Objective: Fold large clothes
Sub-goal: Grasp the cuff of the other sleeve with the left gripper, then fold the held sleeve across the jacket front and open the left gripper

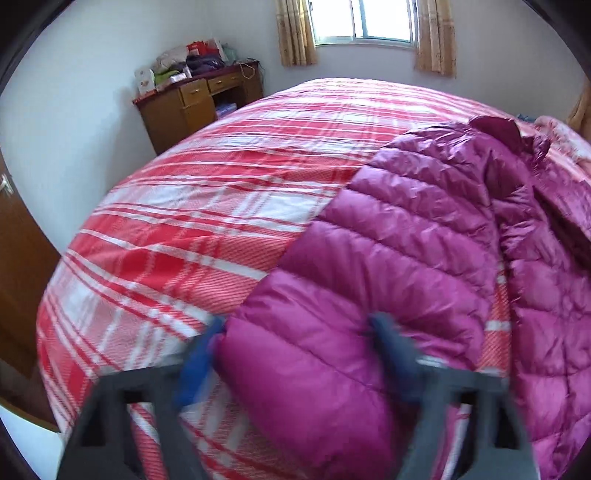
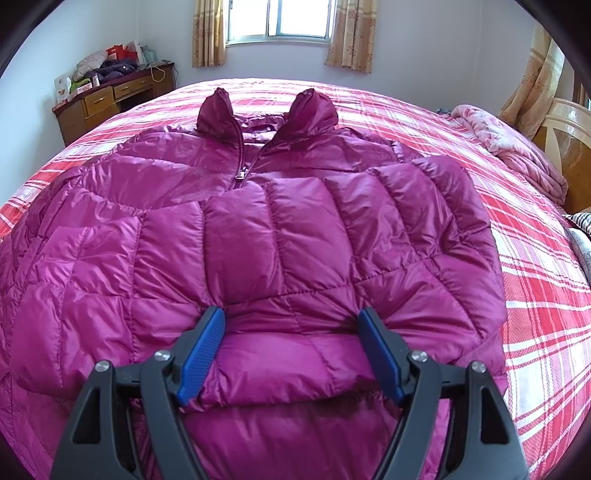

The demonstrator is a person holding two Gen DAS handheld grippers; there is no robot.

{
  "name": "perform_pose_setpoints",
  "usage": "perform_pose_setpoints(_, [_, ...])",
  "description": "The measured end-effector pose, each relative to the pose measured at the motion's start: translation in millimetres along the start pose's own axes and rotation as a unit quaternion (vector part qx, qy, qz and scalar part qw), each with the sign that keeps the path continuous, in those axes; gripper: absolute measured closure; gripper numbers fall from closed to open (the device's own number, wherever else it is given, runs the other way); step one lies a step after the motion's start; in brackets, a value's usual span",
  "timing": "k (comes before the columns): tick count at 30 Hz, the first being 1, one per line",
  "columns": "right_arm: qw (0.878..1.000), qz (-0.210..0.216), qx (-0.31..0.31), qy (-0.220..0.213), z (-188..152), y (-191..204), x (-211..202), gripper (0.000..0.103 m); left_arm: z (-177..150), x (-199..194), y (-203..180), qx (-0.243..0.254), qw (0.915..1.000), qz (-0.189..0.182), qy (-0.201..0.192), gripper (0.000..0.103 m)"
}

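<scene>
A magenta quilted puffer jacket (image 2: 295,221) lies front up and zipped on the plaid bed (image 2: 535,277), collar toward the window. One sleeve (image 2: 369,192) is folded across its chest. That sleeve's cuff end fills my right gripper (image 2: 290,314), and both blue pads press into its sides. In the left wrist view the other sleeve (image 1: 369,240) stretches out over the bed (image 1: 166,240) toward me. Its puffy end sits between the blurred fingers (image 1: 201,354) of my left gripper (image 1: 295,339), touching both.
A wooden desk (image 1: 192,103) piled with bags and clothes stands in the far left corner, under a curtained window (image 2: 277,22). A bunched pink quilt (image 2: 517,147) and a wooden headboard (image 2: 569,136) are at the bed's right side. A brown door (image 1: 18,258) is at the left.
</scene>
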State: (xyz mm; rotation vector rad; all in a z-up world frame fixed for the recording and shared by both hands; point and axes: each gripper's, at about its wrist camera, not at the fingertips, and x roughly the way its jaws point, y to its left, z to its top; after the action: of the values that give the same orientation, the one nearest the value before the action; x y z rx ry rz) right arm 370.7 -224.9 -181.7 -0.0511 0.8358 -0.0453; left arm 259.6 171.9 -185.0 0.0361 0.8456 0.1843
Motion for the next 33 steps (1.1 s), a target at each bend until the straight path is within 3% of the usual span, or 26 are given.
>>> perform_pose_setpoints(1, [1.0, -0.001, 0.0, -0.001, 0, 0, 0, 0.024, 3, -3, 0, -0.002, 1.0, 0.004, -0.004, 0.065])
perform_pose_setpoints(2, [1.0, -0.001, 0.001, -0.001, 0, 0, 0, 0.024, 6, -6, -1, -0.001, 0.9999, 0.011, -0.009, 0.073])
perform_pose_setpoints(4, [1.0, -0.001, 0.0, -0.002, -1, -1, -2, 0.023, 14, -12, 1, -0.006, 0.9998, 0.011, -0.014, 0.082])
perform_pose_setpoints(6, [1.0, -0.003, -0.002, -0.002, -1, -1, -2, 0.023, 27, -21, 5, -0.011, 0.9992, 0.019, -0.034, 0.085])
perform_pose_setpoints(11, [1.0, 0.022, 0.007, 0.001, 1, -8, -12, 0.023, 73, -53, 19, 0.008, 0.9937, 0.048, -0.101, 0.086])
perform_pose_setpoints(15, [0.997, 0.05, 0.032, -0.04, -3, -17, -48, 0.023, 117, -76, 15, 0.031, 0.9871, 0.058, -0.146, 0.086])
perform_pose_setpoints(19, [0.998, 0.039, 0.006, -0.046, -11, -15, -63, 0.023, 146, -94, -4, 0.043, 0.9826, 0.047, -0.174, 0.086])
perform_pose_setpoints(24, [0.999, 0.003, 0.006, -0.038, -23, -20, -57, 0.023, 164, -122, -51, 0.084, 0.9738, 0.02, -0.21, 0.086])
perform_pose_setpoints(33, [0.997, 0.02, 0.062, -0.034, -39, -44, -49, 0.023, 172, -141, -150, 0.174, 0.9599, -0.04, -0.216, 0.086])
